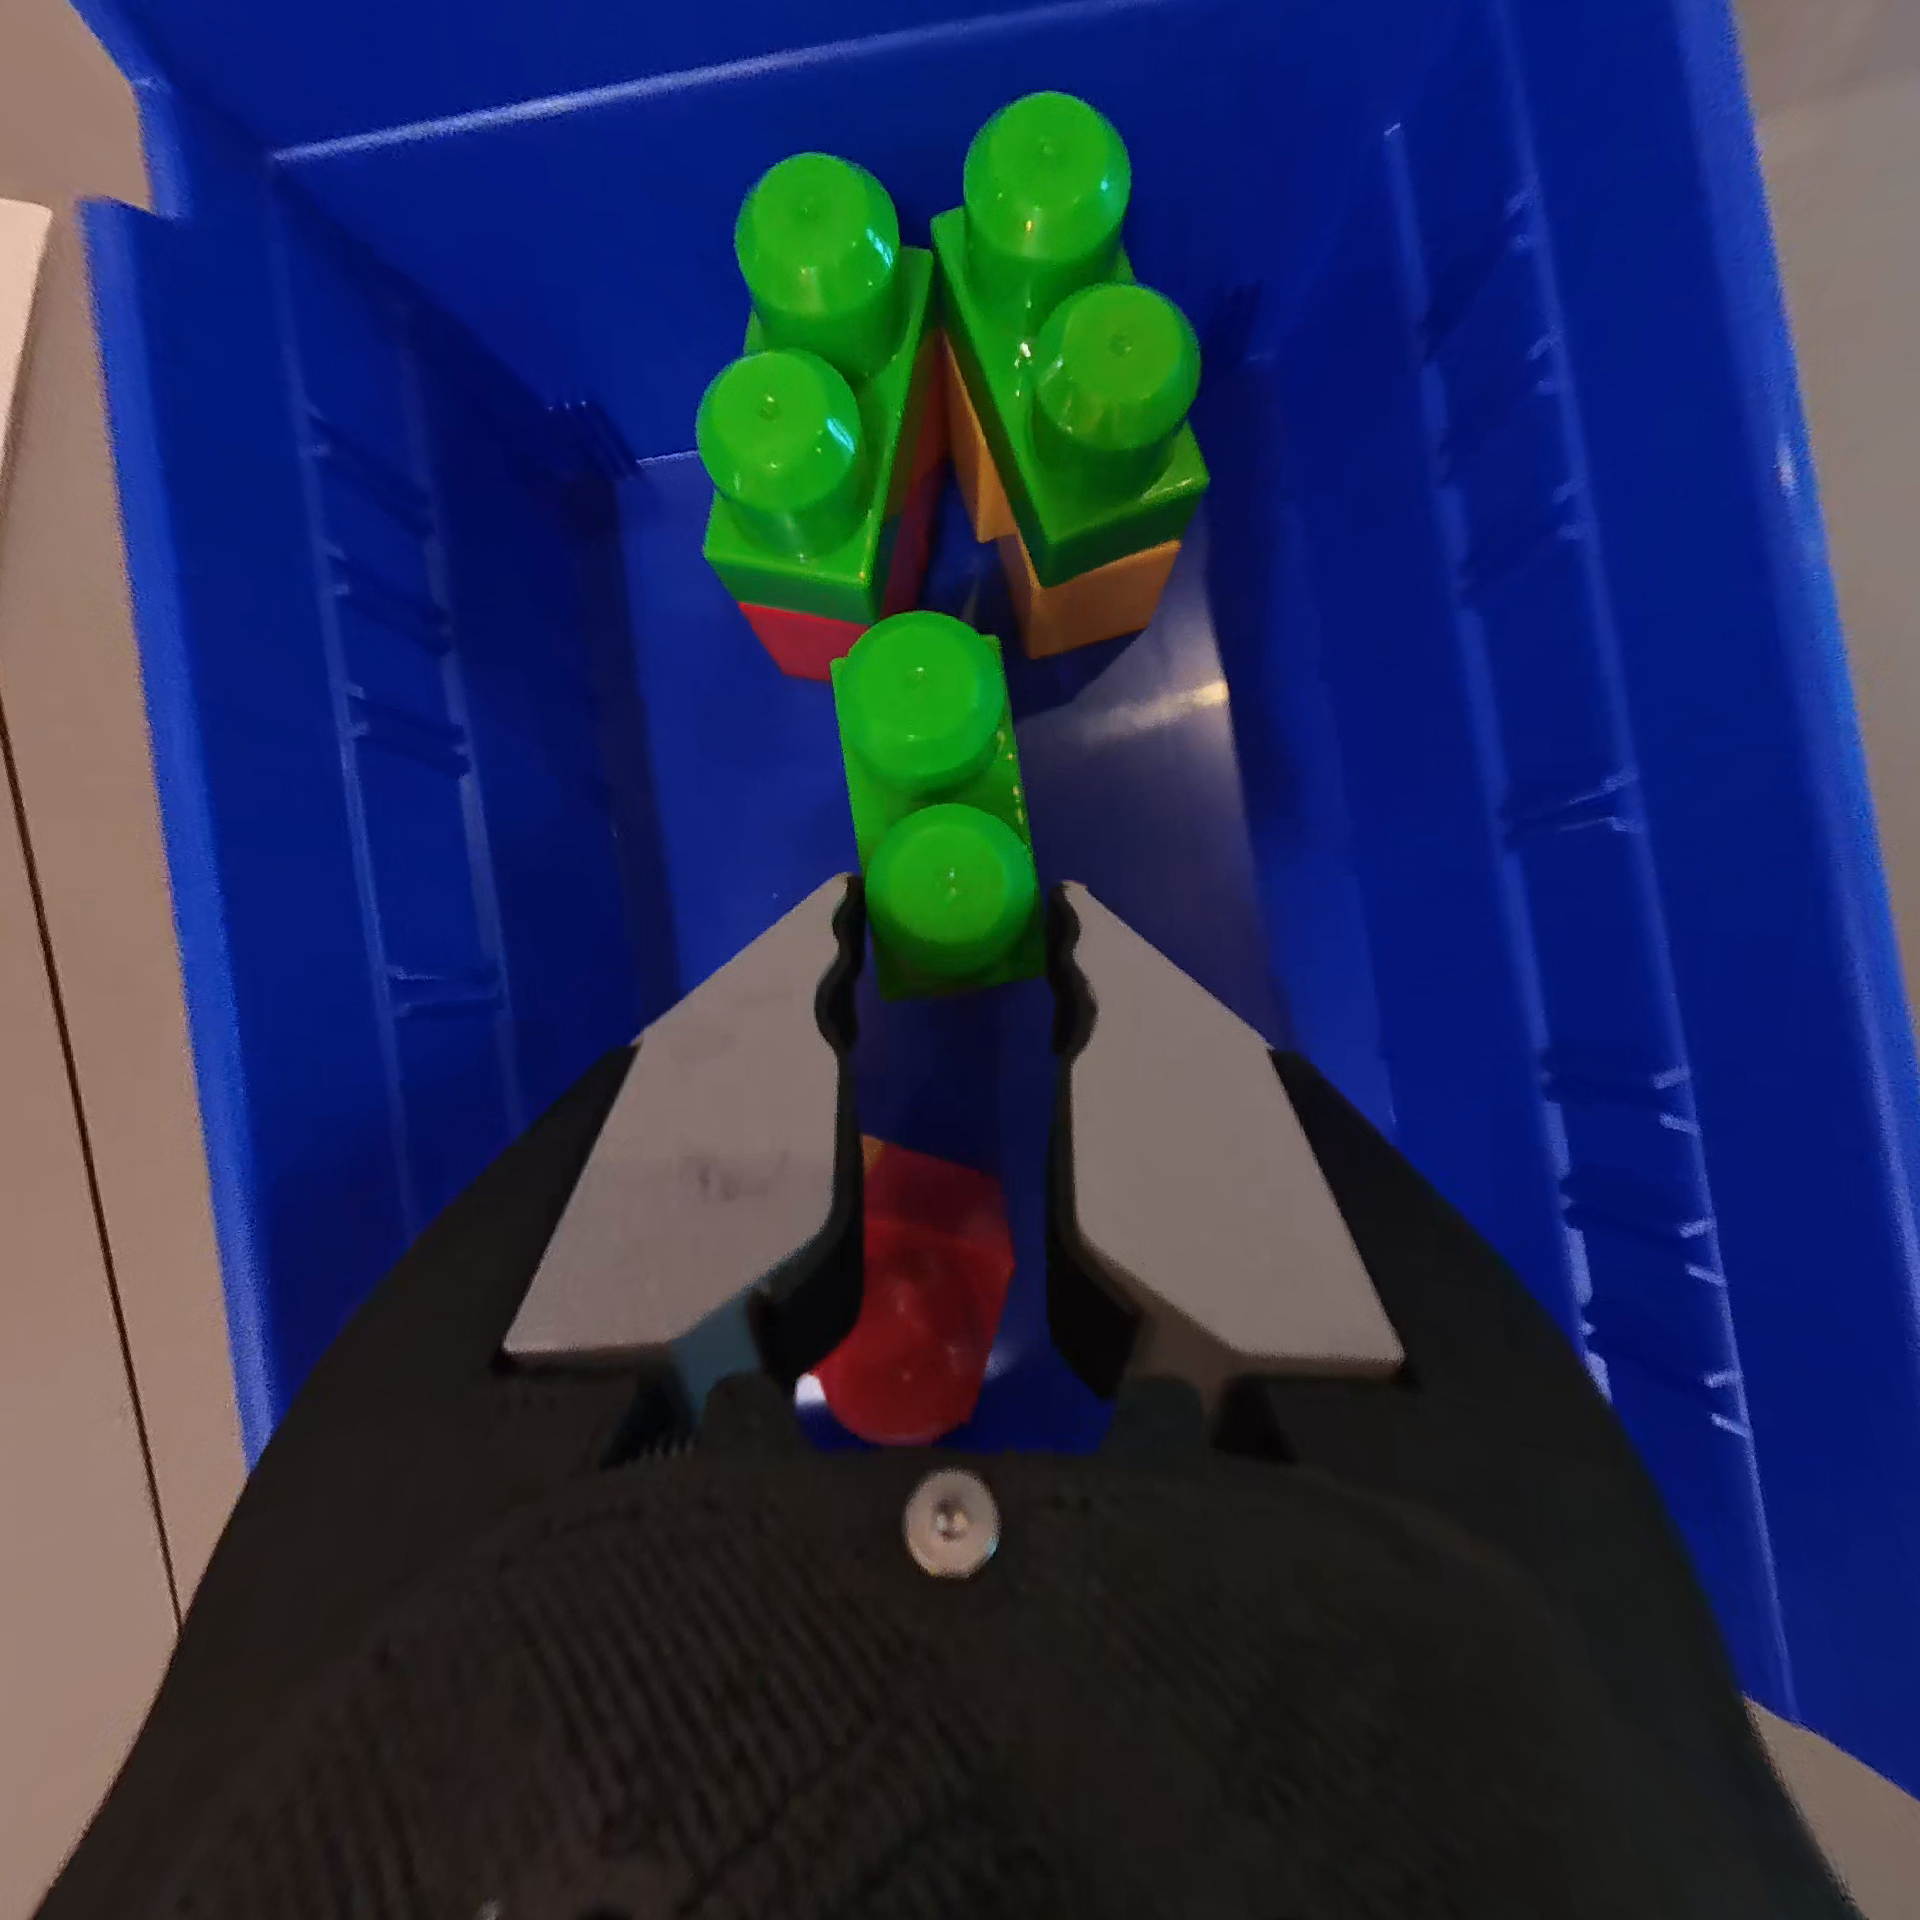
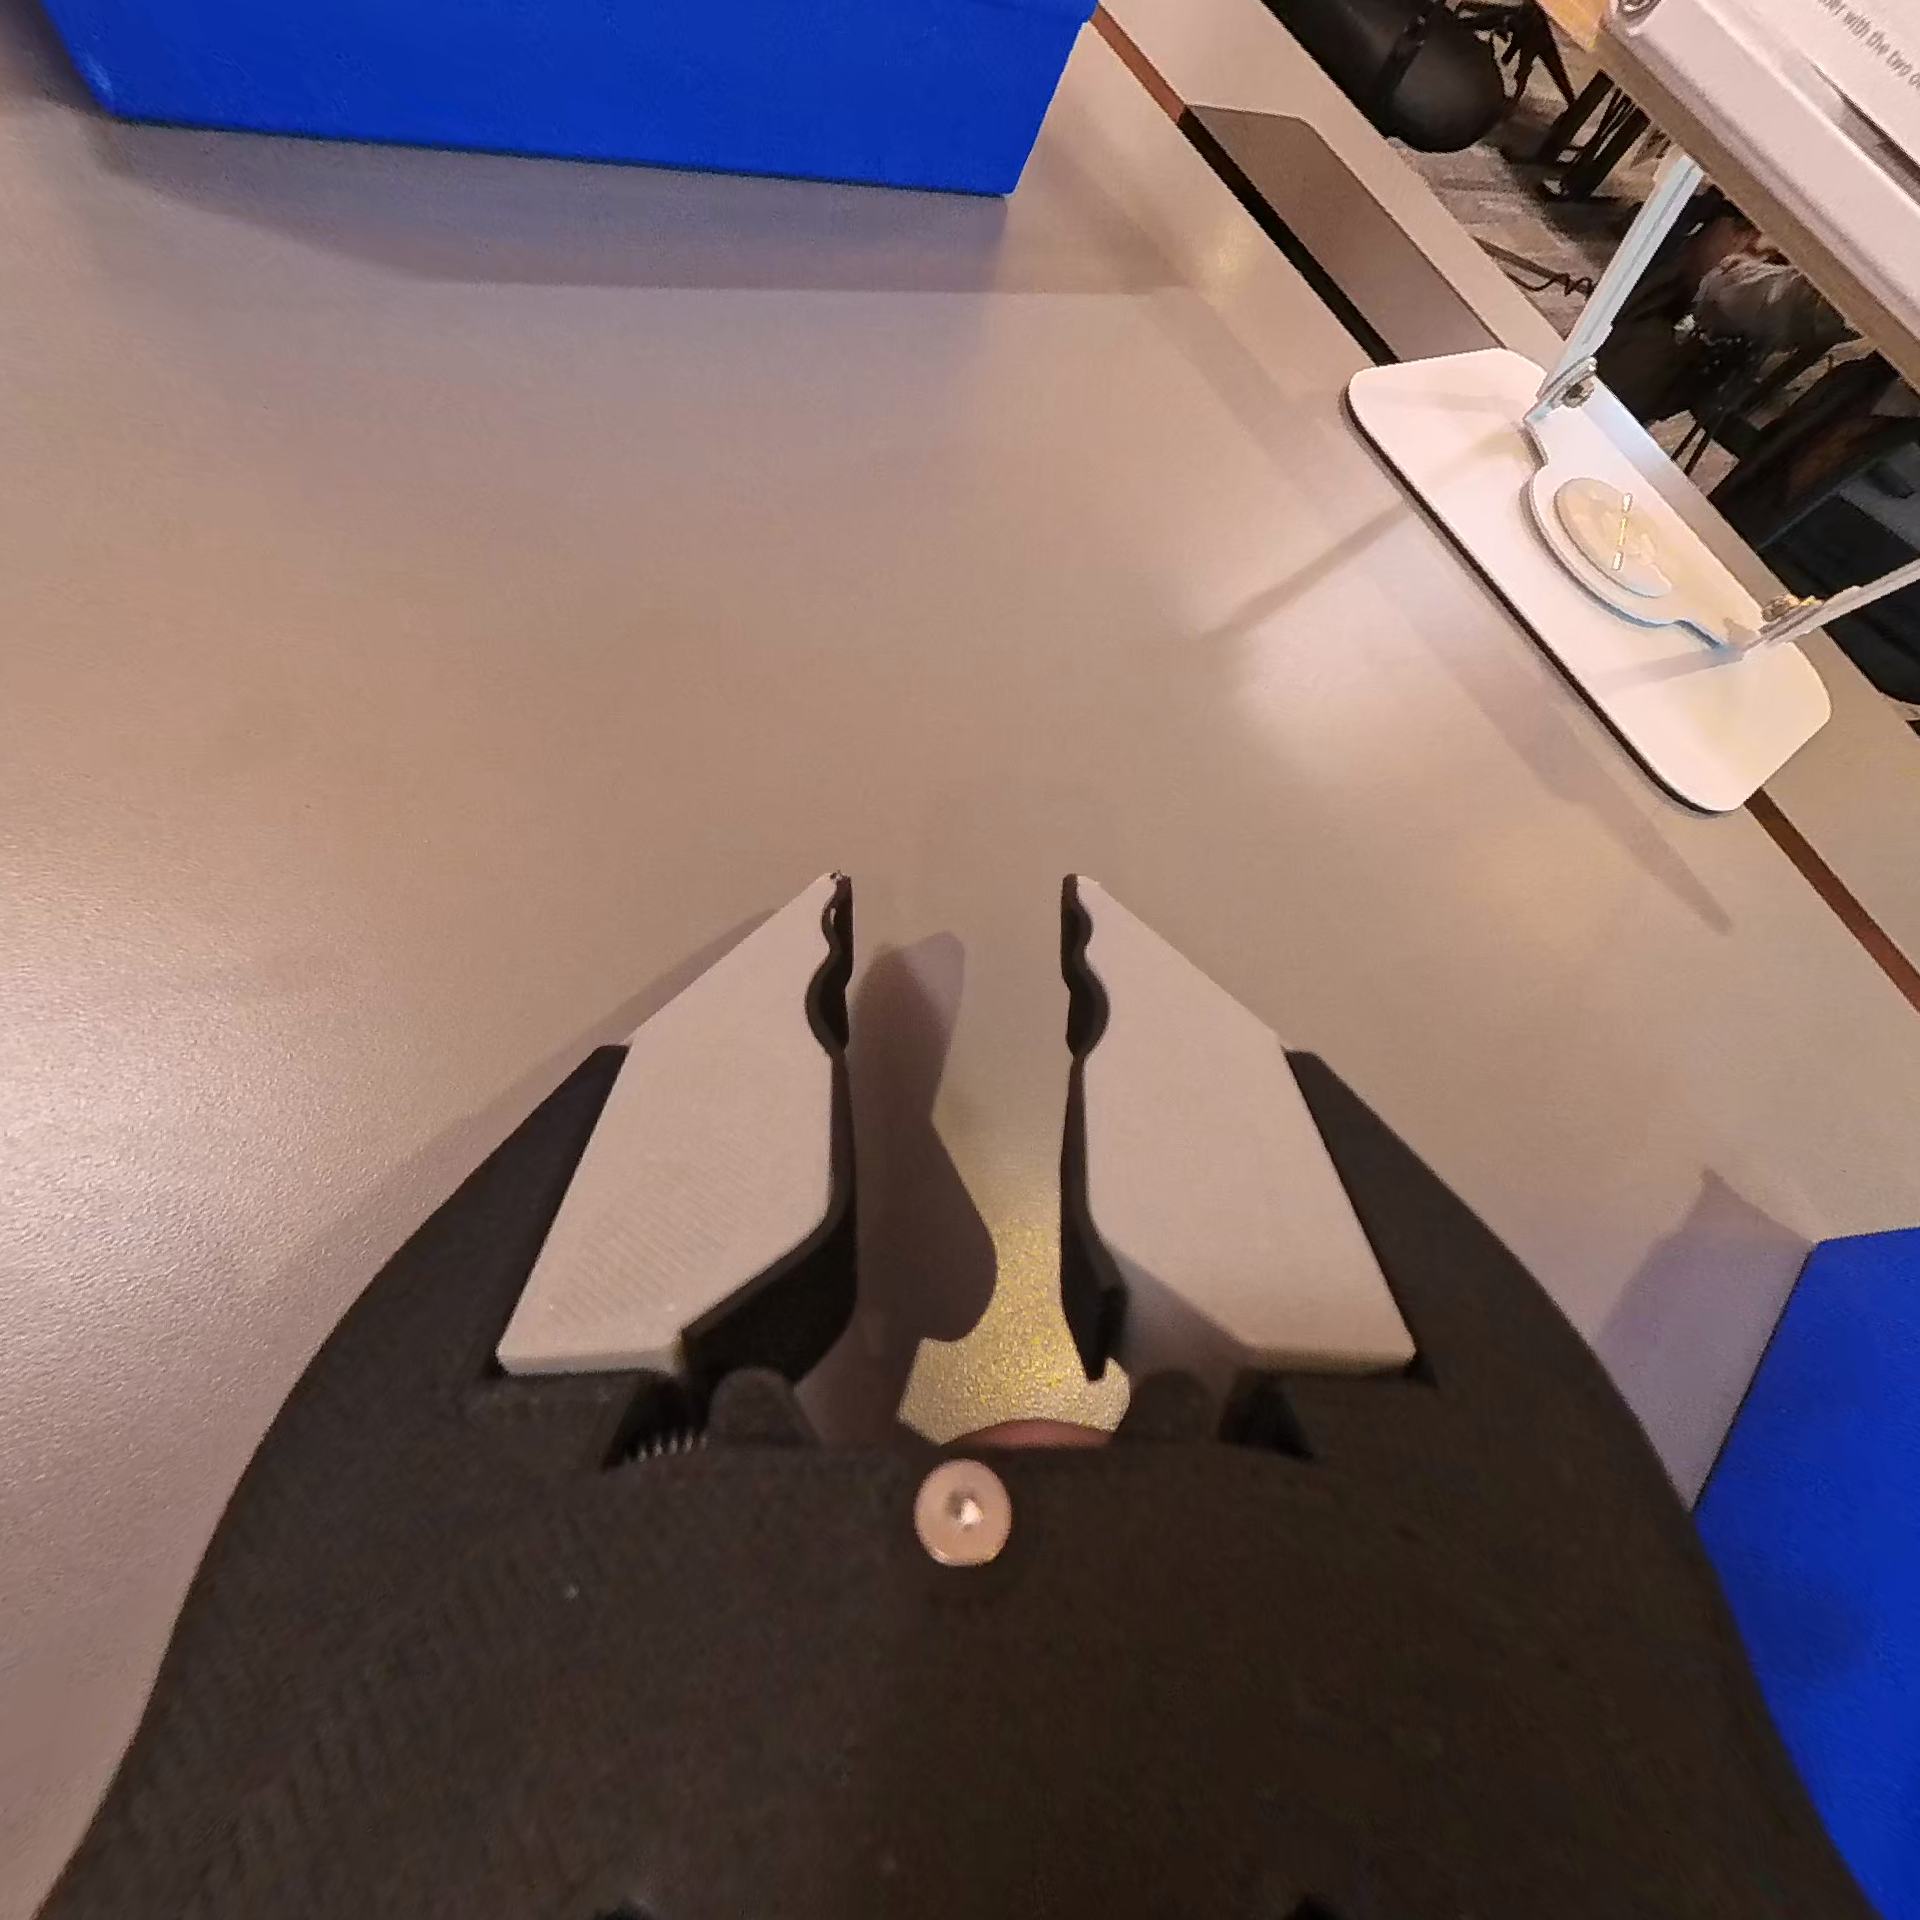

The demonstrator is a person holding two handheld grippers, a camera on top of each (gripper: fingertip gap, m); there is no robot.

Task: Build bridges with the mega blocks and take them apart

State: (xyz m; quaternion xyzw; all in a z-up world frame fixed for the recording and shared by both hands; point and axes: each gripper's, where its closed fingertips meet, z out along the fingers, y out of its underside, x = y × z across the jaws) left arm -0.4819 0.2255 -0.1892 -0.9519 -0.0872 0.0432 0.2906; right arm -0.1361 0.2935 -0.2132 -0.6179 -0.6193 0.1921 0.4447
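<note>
In the left wrist view I look down into a blue bin (image 1: 416,727). A green two-stud block (image 1: 940,810) lies between the tips of my left gripper (image 1: 956,904). The jaws stand apart, with a thin gap showing at the left pad (image 1: 847,935), so the block is not gripped. Beyond it stand a green block on a red one (image 1: 805,416) and a green block on an orange one (image 1: 1081,343). A red block (image 1: 925,1299) lies on the bin floor under my fingers. My right gripper (image 2: 956,904) is open and empty above the grey table (image 2: 520,520).
The bin walls close in on both sides of the left gripper. In the right wrist view a blue bin (image 2: 582,73) sits at the far left, another blue bin corner (image 2: 1829,1507) at the near right, and a white stand base (image 2: 1579,582) near the table's right edge. The grippers' ends are close to 35 cm from one another.
</note>
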